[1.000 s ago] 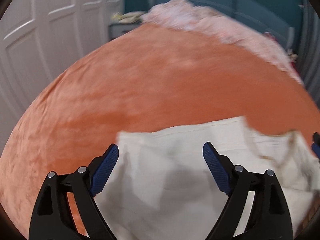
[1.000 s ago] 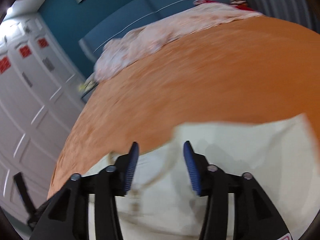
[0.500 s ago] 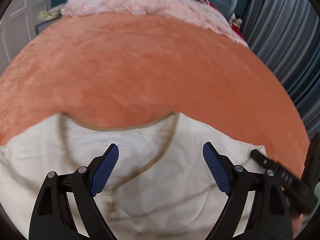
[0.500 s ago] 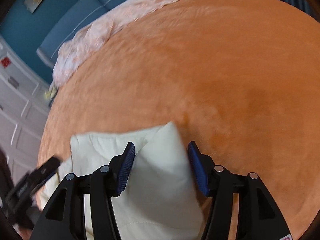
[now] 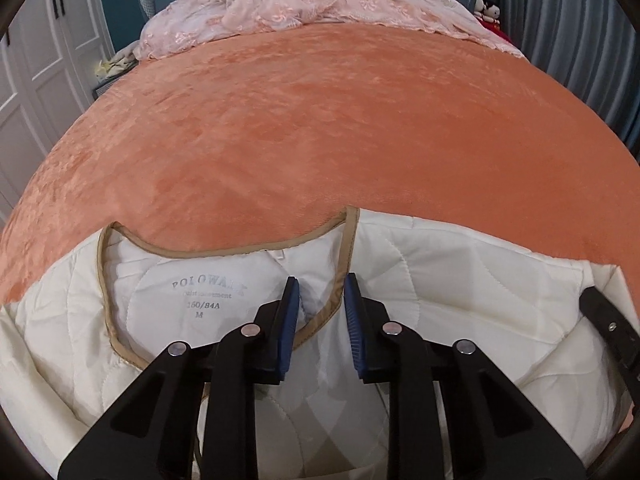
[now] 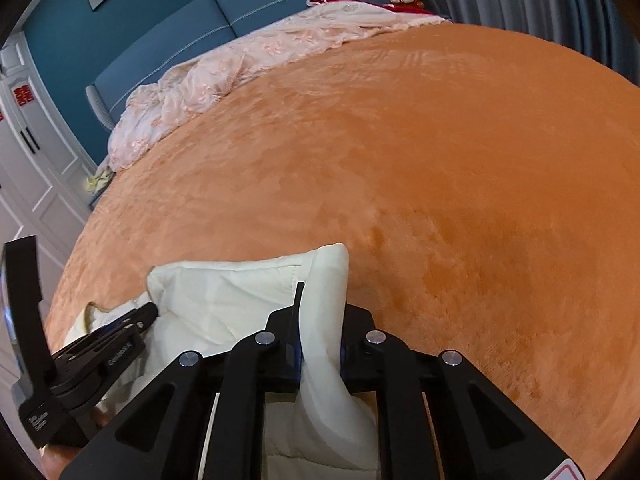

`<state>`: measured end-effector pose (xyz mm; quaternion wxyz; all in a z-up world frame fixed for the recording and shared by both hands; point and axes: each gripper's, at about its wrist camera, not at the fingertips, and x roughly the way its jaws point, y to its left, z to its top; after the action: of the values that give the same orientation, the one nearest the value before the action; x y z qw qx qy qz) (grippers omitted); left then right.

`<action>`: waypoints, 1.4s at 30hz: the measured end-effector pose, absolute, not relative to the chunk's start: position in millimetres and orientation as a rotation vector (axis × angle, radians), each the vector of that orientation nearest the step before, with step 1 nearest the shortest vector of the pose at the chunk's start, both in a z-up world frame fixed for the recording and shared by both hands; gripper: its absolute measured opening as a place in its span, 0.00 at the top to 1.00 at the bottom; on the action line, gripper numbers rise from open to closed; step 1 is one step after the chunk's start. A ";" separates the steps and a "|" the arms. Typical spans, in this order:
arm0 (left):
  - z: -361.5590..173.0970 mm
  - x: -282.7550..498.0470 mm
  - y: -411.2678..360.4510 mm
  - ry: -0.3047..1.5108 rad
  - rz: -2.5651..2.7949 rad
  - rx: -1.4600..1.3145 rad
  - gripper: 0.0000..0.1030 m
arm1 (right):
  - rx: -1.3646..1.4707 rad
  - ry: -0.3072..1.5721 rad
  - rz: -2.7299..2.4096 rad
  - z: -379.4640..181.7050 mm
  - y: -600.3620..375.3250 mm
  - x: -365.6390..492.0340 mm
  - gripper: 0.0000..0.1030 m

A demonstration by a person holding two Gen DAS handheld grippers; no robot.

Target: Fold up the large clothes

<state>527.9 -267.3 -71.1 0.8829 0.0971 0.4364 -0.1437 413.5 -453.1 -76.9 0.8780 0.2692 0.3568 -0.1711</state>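
A cream quilted jacket [image 5: 440, 280] with tan trim lies at the near edge of the orange bed cover [image 5: 320, 120], its neckline and size label facing up. My left gripper [image 5: 319, 284] is closing, and the tan-trimmed collar edge [image 5: 348, 240] is bunched between its blue pads. In the right wrist view, the jacket's right corner [image 6: 224, 292] stands up in a fold. My right gripper [image 6: 322, 300] is closing, its pads pinching that fold. Each gripper also shows at the edge of the other's view: the right gripper [image 5: 608, 328] and the left gripper [image 6: 120, 328].
The orange cover [image 6: 400, 160] stretches bare beyond the jacket. A pink lace quilt [image 5: 300, 4] lies crumpled against the blue headboard [image 6: 180, 40]. White wardrobe doors [image 5: 36, 80] stand to the left and grey curtains [image 5: 580, 40] to the right.
My left gripper slid right along the jacket to the neckline and its jaws narrowed onto the collar. My right gripper moved to the jacket's right corner and closed on the fold there.
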 end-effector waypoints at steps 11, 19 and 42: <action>-13.9 513.3 -173.8 0.850 -0.249 0.168 0.61 | 0.470 0.619 -0.305 14.5 -430.6 384.6 0.75; -28.5 519.5 -123.4 0.929 -0.234 0.244 0.63 | 0.289 0.864 -0.009 -9.6 -298.7 448.3 0.79; -74.9 540.1 -133.7 0.828 -0.193 0.284 0.61 | 0.241 0.935 -0.071 -82.4 -277.7 501.7 1.00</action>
<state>540.1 -133.7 -74.9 0.9012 0.1372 0.4004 -0.0931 501.7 -277.7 -82.4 0.8850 0.1157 0.4496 -0.0339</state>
